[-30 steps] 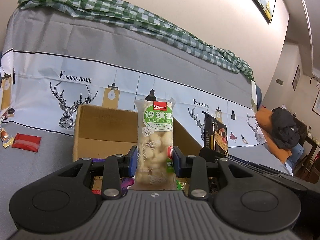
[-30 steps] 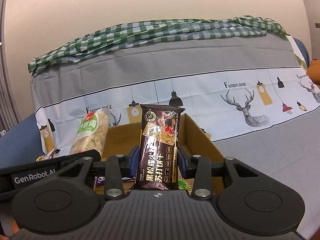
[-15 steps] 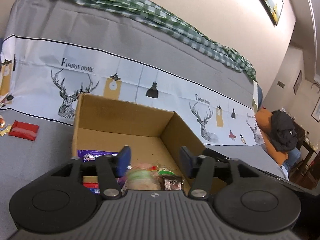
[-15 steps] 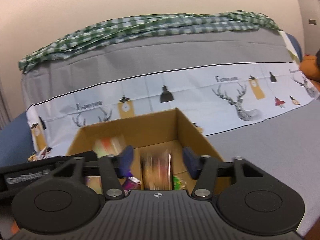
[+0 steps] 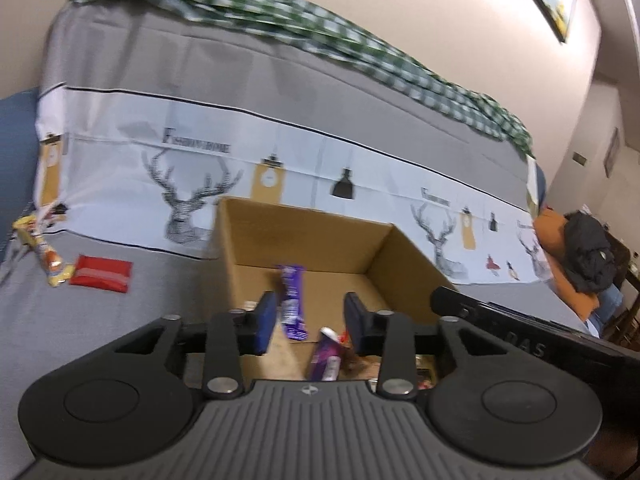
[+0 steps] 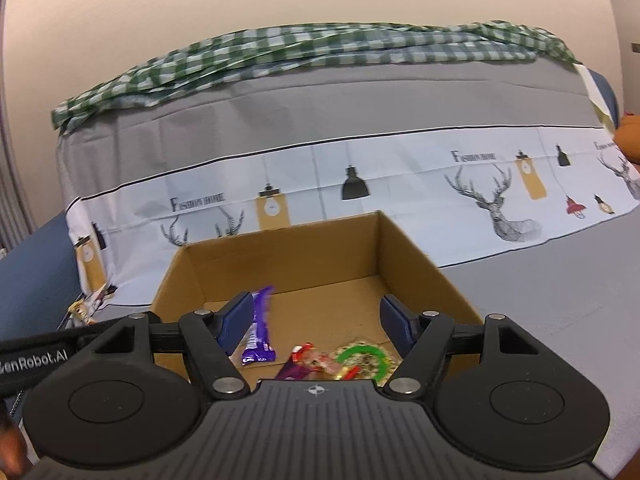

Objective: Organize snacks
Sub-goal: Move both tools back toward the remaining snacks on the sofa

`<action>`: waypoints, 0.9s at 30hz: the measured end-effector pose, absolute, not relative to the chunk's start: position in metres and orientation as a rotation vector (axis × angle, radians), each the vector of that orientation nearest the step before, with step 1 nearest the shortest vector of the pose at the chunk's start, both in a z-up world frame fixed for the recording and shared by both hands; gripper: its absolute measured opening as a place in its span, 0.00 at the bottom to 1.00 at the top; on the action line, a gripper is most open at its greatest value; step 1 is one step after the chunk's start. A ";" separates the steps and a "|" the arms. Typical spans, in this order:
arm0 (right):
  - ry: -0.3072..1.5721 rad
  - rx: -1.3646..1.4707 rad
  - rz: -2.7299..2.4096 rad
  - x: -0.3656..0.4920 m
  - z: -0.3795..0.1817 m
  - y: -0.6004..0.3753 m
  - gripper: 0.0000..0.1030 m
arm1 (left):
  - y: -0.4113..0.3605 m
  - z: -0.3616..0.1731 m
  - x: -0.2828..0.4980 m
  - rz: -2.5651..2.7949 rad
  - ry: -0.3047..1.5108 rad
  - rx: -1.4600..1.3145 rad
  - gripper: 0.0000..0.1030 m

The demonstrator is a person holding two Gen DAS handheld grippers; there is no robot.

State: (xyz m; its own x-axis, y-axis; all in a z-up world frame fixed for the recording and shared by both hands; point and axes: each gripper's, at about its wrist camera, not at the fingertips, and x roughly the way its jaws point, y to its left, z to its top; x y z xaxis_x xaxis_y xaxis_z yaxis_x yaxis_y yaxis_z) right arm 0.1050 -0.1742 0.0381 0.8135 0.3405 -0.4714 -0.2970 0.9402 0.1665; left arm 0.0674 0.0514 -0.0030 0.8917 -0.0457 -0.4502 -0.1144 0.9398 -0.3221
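1. Left wrist view: left gripper (image 5: 310, 320) hangs over the near edge of the cardboard box (image 5: 304, 232), jaws apart, nothing between them. Purple wrapper (image 5: 291, 300) lies in the box, visible through the gap; more packets sit nearer. Red packet (image 5: 101, 279) and yellow packet (image 5: 44, 254) lie on the grey cover, left of the box, not yet collected, judging by the task.
2. Right wrist view: right gripper (image 6: 316, 326) over the same box, jaws wide, empty. Green-ringed packet (image 6: 362, 362) and purple wrapper rest on the box floor, where the snacks gather.
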 end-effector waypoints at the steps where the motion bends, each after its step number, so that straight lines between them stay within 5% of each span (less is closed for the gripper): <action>1: 0.520 0.085 0.349 0.105 0.039 -0.172 0.69 | 0.058 -0.002 0.065 0.048 0.473 -0.368 0.25; 3: 0.516 0.080 0.366 0.102 0.039 -0.166 0.66 | 0.072 0.000 0.064 0.067 0.482 -0.412 0.18; 11: 0.518 0.069 0.426 0.097 0.039 -0.147 0.36 | 0.142 0.040 0.112 0.243 0.498 -0.450 0.18; 27: 0.589 0.008 0.514 0.098 0.025 -0.107 0.37 | 0.245 -0.018 0.150 0.422 0.575 -0.695 0.22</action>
State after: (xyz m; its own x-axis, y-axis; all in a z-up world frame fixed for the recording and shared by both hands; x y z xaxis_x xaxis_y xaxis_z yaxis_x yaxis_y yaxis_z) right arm 0.0984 -0.1073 0.0254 0.7100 0.4654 -0.5285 -0.4608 0.8746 0.1511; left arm 0.1499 0.2454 -0.0184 0.7662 0.1718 -0.6192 -0.5393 0.6958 -0.4744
